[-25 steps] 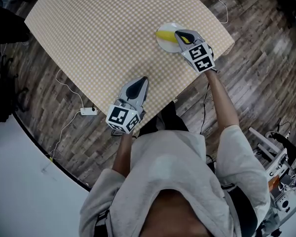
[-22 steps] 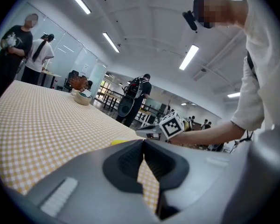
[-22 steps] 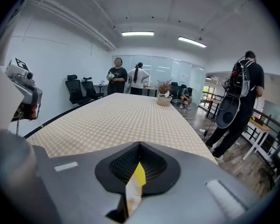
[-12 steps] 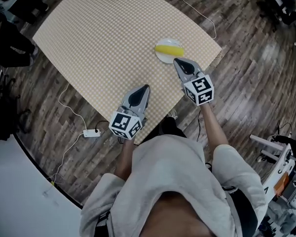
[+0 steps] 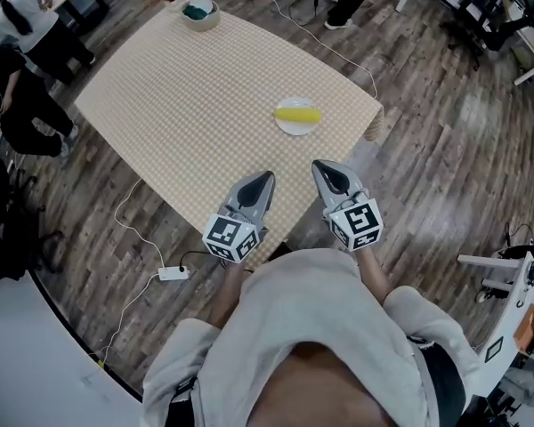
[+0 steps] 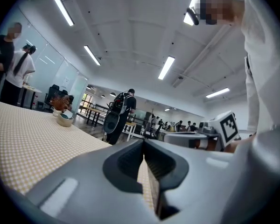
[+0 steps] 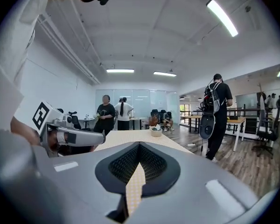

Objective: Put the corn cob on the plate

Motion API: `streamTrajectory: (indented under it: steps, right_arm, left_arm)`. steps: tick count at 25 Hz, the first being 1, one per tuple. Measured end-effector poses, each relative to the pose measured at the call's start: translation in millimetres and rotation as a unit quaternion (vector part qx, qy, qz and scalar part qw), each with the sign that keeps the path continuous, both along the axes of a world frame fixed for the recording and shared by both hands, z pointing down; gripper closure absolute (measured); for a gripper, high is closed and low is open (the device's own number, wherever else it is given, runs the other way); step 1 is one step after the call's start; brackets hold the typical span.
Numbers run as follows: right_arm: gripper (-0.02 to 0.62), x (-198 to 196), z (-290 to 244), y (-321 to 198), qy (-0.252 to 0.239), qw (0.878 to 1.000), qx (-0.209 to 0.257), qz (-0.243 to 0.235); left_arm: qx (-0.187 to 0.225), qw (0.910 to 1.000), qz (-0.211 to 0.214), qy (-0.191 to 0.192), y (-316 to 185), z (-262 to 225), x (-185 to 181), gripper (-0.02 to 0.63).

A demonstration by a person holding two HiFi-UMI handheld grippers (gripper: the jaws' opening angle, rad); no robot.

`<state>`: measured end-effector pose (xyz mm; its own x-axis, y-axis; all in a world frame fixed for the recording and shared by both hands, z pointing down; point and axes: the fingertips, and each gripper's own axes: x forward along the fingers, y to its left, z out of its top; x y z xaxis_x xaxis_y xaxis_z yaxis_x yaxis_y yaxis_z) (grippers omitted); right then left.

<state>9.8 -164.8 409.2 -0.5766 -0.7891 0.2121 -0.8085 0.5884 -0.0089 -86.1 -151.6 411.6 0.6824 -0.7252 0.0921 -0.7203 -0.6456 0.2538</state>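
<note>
Left hand-held gripper [image 5: 266, 177], right hand-held gripper [image 5: 321, 165] closed, empty; head view alone shows corn cob [image 5: 297, 114] on plate [image 5: 290, 128].

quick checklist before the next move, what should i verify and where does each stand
1. Corn cob lies on the plate: ok.
2. Plate sits fully on the table: ok.
3. Right gripper shut, nothing between its jaws: ok.
4. Left gripper shut and empty: ok.
5. Both grippers apart from the plate, at the table's near edge: ok.
6. Cob settled and won't roll: cannot tell.
</note>
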Motion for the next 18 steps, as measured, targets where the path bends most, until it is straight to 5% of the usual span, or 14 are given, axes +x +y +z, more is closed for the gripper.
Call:
streamTrajectory:
  steps: [18]
  right_arm:
    - [0.598,67.7,26.6,181.8,-0.02,1.0,-0.014,-0.018]
  left_arm:
    - [0.0,0.9997,-0.016,-0.016,180.1,13.7,84.2,0.598]
